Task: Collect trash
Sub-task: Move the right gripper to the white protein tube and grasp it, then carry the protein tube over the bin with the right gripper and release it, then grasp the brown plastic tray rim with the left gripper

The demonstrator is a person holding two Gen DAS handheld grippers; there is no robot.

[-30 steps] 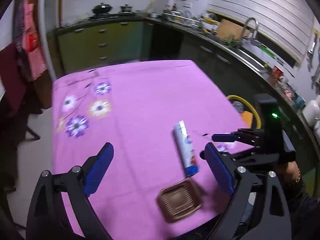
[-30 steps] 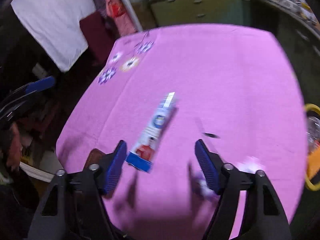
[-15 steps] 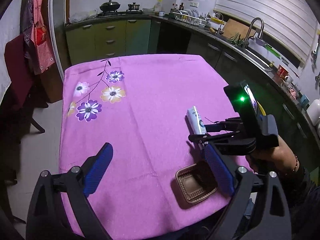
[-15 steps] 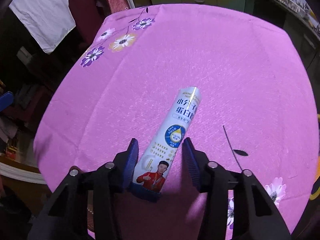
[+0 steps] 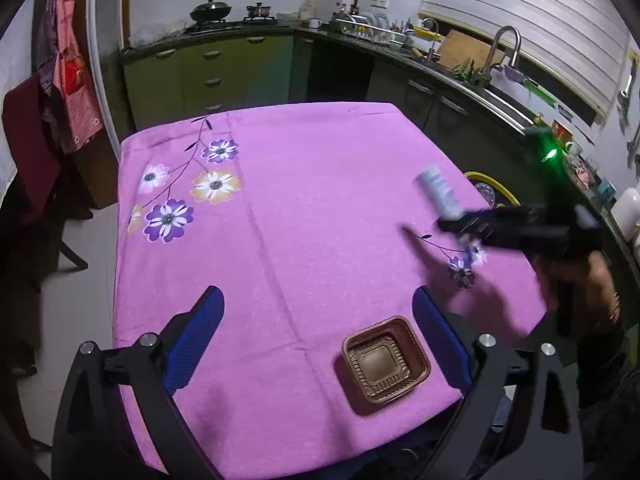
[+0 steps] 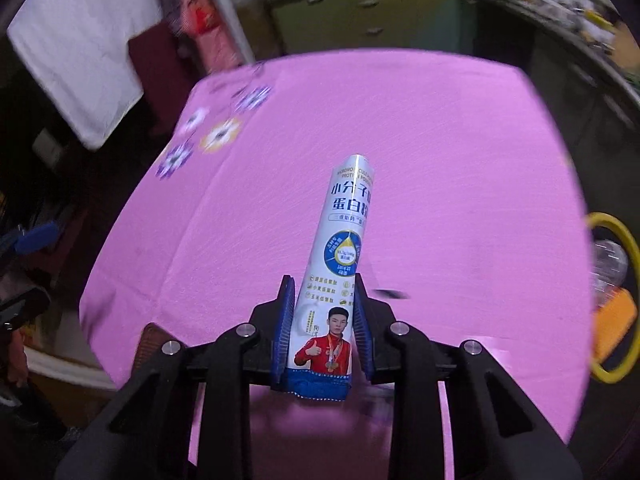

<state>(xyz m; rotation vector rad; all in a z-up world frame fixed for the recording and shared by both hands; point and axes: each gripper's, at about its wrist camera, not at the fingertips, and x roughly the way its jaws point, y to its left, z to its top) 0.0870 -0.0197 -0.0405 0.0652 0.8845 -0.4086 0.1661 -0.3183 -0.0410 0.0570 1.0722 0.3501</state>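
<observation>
My right gripper (image 6: 322, 332) is shut on a white and blue stick packet (image 6: 338, 264) and holds it above the pink tablecloth (image 6: 440, 152). In the left wrist view the right gripper (image 5: 460, 226) and the packet (image 5: 438, 194) show blurred over the table's right side. My left gripper (image 5: 316, 344) is open and empty above the table's near edge. A brown plastic tray (image 5: 384, 362) lies on the cloth close to its right finger (image 5: 438, 342).
A yellow-rimmed bin (image 6: 610, 300) with a clear bottle in it stands off the table's right edge; it also shows in the left wrist view (image 5: 494, 192). Kitchen counters (image 5: 460, 76) run behind and to the right. A chair with cloth (image 5: 24, 152) stands left.
My right gripper closed on the packet and lifted it off the cloth, moving right toward the bin side. My left gripper stayed open and drew back a little.
</observation>
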